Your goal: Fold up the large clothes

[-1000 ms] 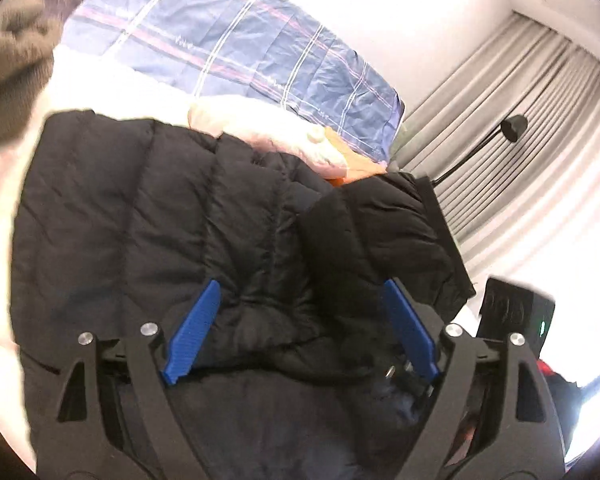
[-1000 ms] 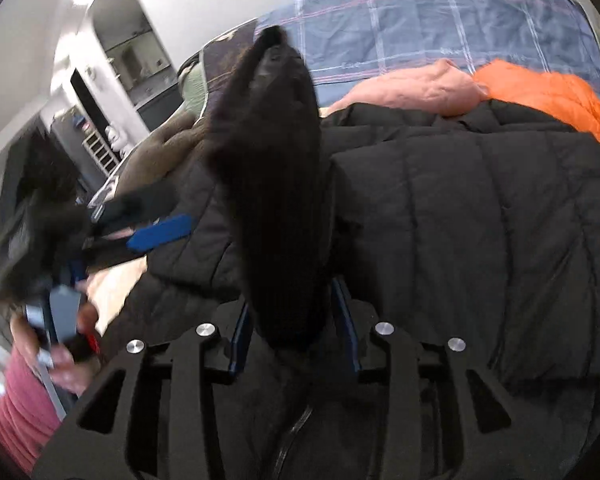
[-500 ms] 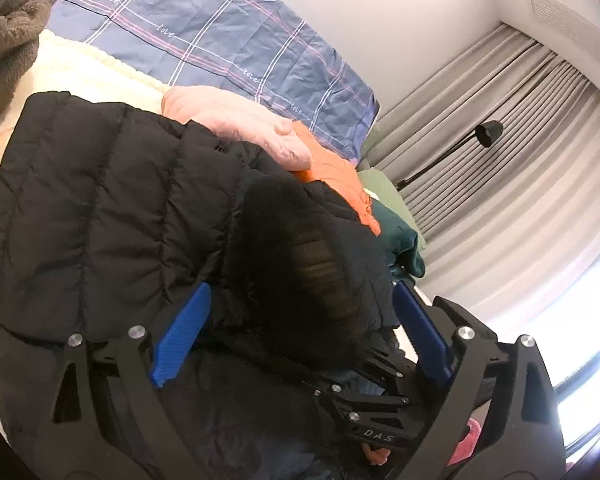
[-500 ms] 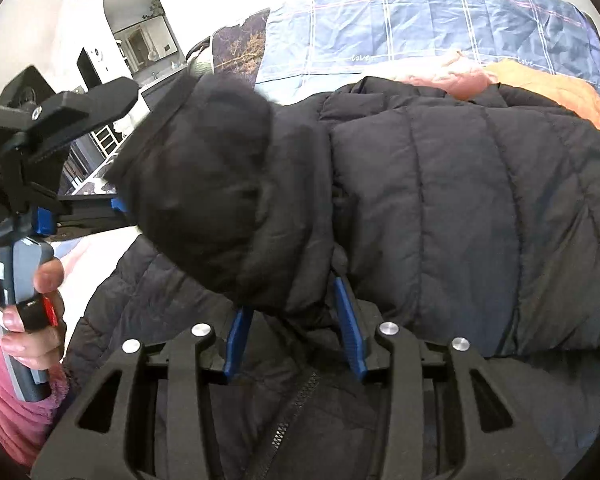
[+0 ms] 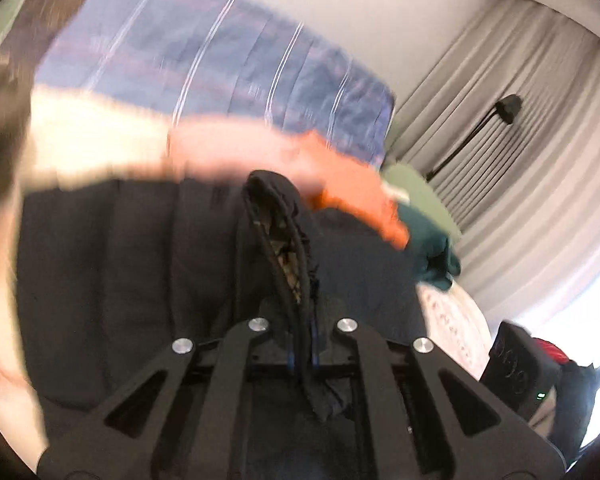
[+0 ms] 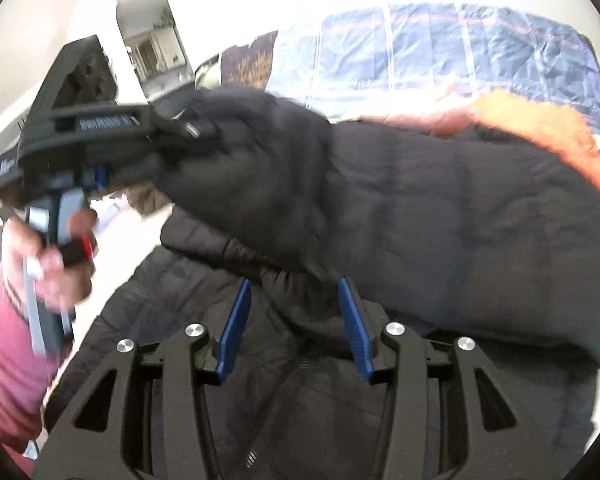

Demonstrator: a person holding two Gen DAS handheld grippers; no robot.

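A black quilted puffer jacket [image 5: 112, 264] lies spread on the bed and also fills the right wrist view [image 6: 480, 220]. My left gripper [image 5: 302, 354] is shut on the jacket's sleeve cuff [image 5: 280, 236], which stands up between its jaws. In the right wrist view the left gripper [image 6: 100, 132] holds that sleeve [image 6: 260, 184] up at the left. My right gripper [image 6: 294, 320] is open, its blue fingers [image 6: 232, 328] on either side of bunched jacket fabric below the sleeve.
A blue plaid cover [image 5: 228, 56] lies at the head of the bed. Pink [image 5: 236, 152], orange [image 5: 352, 184] and dark green [image 5: 428, 248] garments lie beyond the jacket. Grey curtains [image 5: 520, 132] and a floor lamp [image 5: 508, 106] stand at the right.
My left gripper has closed on the sleeve cuff that my right gripper was holding. My right gripper has opened and let the sleeve go.
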